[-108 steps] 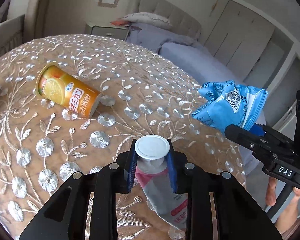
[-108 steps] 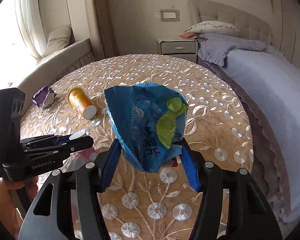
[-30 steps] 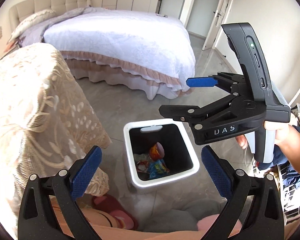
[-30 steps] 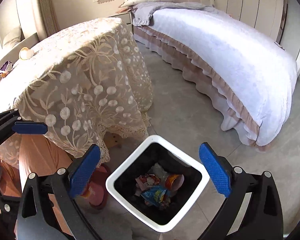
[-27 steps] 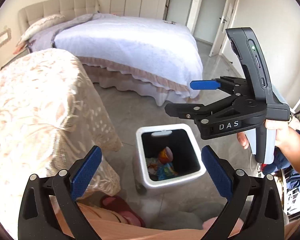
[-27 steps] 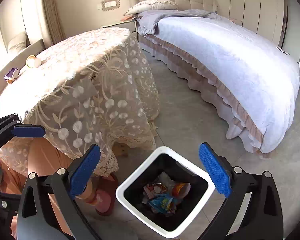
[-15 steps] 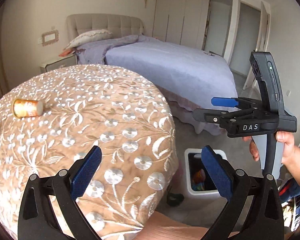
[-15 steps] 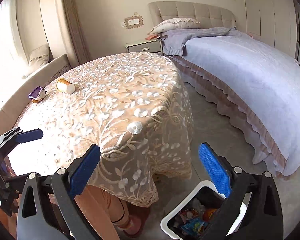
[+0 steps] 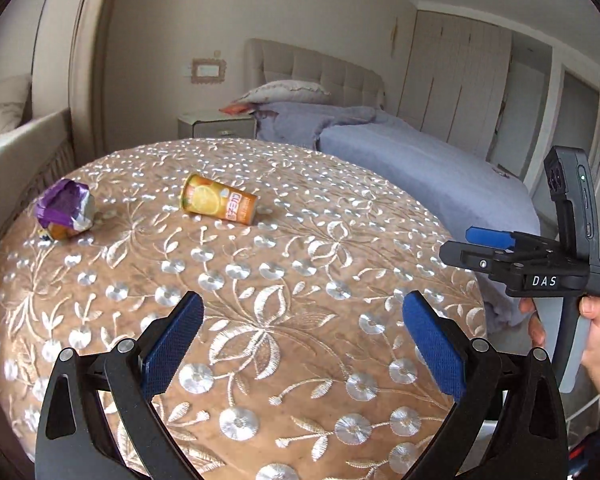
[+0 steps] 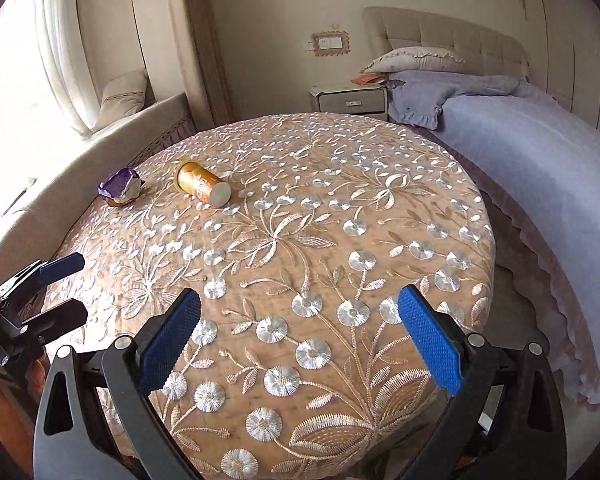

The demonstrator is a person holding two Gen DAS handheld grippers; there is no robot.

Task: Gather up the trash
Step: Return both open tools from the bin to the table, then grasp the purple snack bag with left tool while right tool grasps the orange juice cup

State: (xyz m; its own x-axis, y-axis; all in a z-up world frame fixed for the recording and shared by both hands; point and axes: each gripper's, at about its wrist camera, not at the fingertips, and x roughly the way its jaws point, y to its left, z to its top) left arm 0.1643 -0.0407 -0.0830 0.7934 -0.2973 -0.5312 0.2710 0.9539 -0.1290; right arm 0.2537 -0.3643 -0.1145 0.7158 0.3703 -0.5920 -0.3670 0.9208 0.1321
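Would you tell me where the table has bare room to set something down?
The table's near half and bed-side half are bare cloth. The only clutter is at the far window-side edge: the orange cup lying on its side and the purple wrapper beside it, apart.

Daylight blows out the curtained window (image 10: 28, 60) at left; fisheye bends the vignetted edges
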